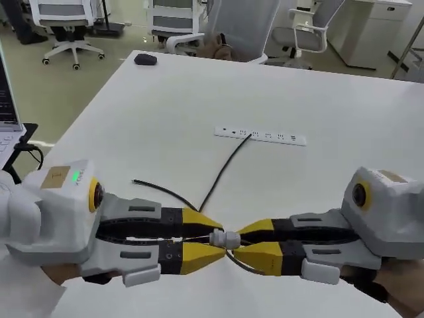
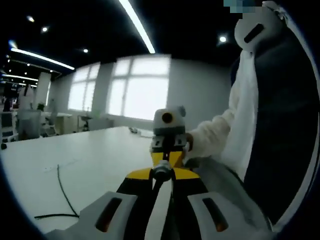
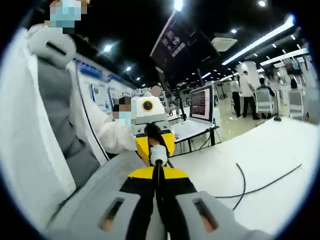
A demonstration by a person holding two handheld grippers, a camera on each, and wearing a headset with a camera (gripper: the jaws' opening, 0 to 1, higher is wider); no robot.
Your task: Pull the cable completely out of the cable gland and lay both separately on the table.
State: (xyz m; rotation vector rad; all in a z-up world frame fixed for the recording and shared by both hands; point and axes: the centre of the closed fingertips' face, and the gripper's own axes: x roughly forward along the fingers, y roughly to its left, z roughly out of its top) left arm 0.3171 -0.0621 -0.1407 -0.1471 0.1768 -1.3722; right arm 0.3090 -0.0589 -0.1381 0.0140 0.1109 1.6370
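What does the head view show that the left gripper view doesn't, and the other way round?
Head view adds the green light on the left gripper and a small dark object near the table edge. Left gripper view adds bright windows, a ceiling light strip and the person's torso. Shared: the right gripper facing the left at the cable gland, and black cable on the table.

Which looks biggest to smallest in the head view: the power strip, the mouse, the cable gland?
Power strip, largest.
Mouse and cable gland look about alike; the mouse lies far back, the gland close to the camera, so no ranking.
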